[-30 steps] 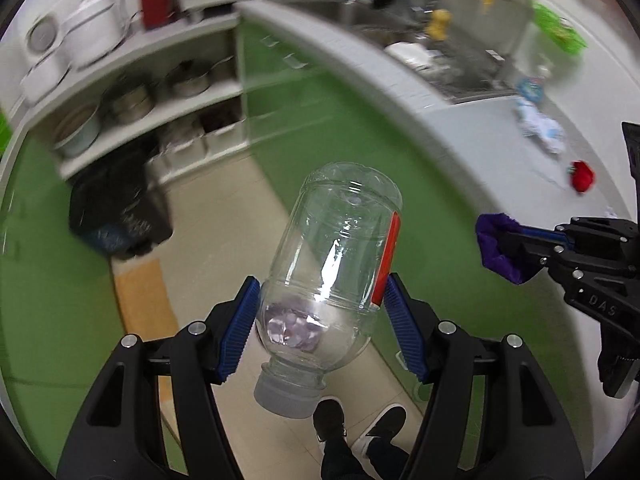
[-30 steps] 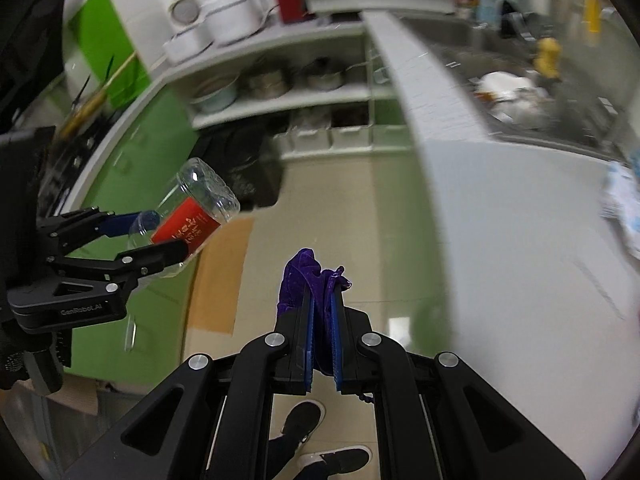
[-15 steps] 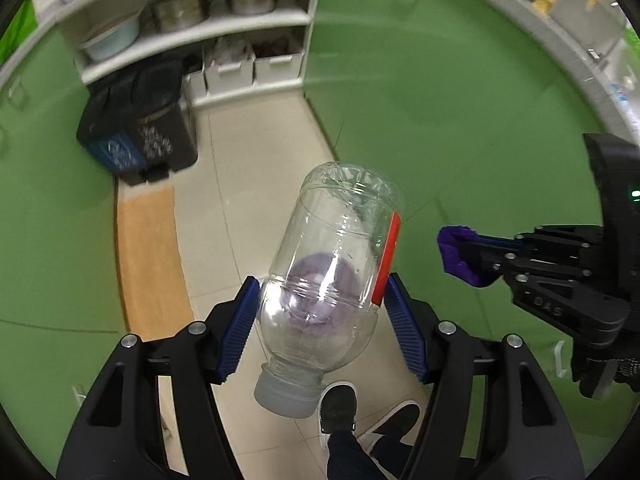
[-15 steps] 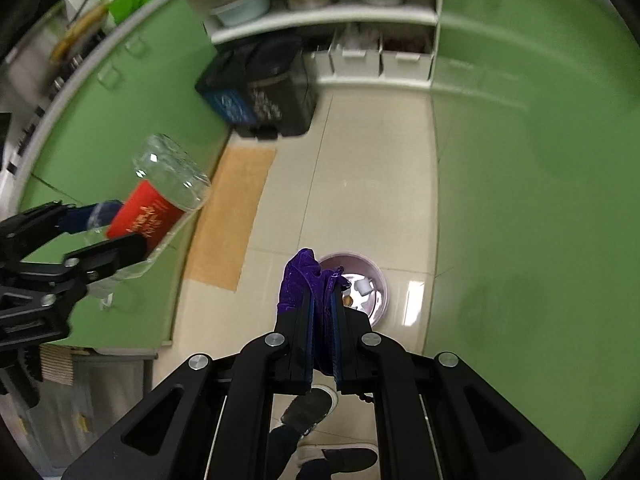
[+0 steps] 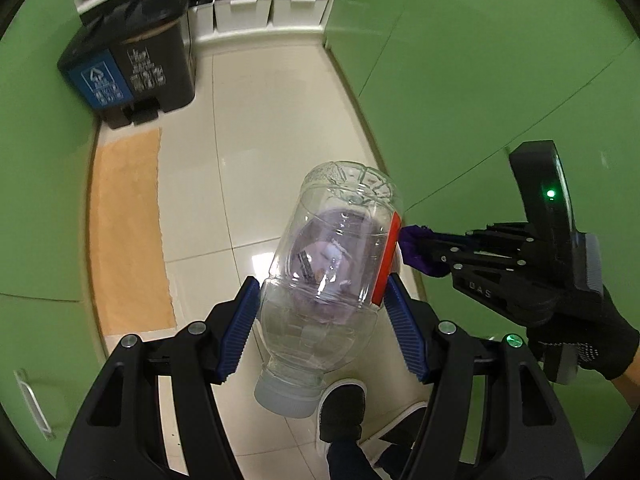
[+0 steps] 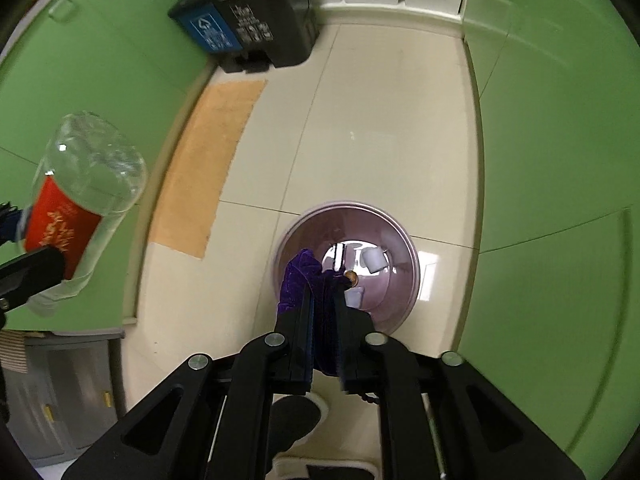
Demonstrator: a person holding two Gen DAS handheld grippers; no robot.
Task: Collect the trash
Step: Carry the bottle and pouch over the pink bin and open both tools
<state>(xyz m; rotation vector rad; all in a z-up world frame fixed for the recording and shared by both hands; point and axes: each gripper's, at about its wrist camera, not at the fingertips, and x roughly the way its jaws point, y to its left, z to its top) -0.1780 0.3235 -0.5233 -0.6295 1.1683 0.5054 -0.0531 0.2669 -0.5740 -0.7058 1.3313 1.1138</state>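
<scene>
My left gripper (image 5: 320, 300) is shut on a clear plastic bottle (image 5: 332, 264) with a red label, held cap toward me; the bottle also shows at the left of the right wrist view (image 6: 80, 196). My right gripper (image 6: 324, 300) is shut on a crumpled purple cloth scrap (image 6: 304, 280), which also shows in the left wrist view (image 5: 416, 248) beside the bottle. Both hang above a lilac round waste bin (image 6: 404, 240) on the floor, which holds a few small bits of trash. Through the bottle the bin shows as a purple blur.
Green cabinet fronts (image 5: 460, 80) line both sides of the tiled floor. A dark two-part recycling bin (image 5: 132, 76) stands at the far end by white storage boxes (image 5: 240, 12). An orange mat (image 5: 128, 232) lies along the left. The person's shoes (image 5: 344, 412) are below.
Both grippers swung down from the countertop and shelves toward the floor. The lilac bin came into view and now lies right under the held cloth and bottle.
</scene>
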